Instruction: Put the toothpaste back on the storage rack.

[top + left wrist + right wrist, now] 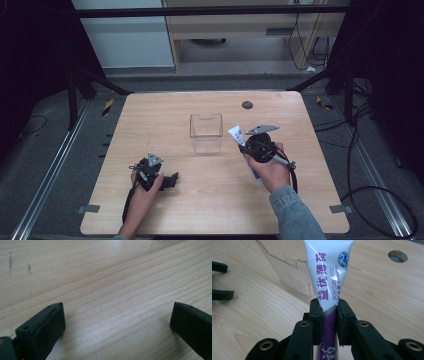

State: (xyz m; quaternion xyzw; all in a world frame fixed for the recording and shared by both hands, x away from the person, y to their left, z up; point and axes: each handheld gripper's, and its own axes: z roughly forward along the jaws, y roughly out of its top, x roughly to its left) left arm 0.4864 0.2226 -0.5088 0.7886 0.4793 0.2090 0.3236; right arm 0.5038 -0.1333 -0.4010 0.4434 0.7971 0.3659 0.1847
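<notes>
Clamping the toothpaste tube (327, 277) at mid-body, the right gripper (329, 315) has both pads pressed tight on it, right where the white print meets the purple band. Grip sits low enough that most of the white half sticks out past the jaws, prob. so that end can go into a container first w/o the jaws fouling the rim.

Tube's long axis runs along the gripper's own line: flat crimped end points away from the hand, toward the clear plastic box (205, 133); purple end trails back under the palm. In the high view the tube (236, 135) is held off the table (215, 200), slanted up-left, its tip just beside the box's right wall but apart from it.

Left gripper (172, 179) rests on the wood nr the front-left, jaws spread wide w/ nothing between them, bare tabletop (105, 277) under them. Looks parked, out of the way.

Grommet hole (247, 105) sits at the far edge, behind the box.
</notes>
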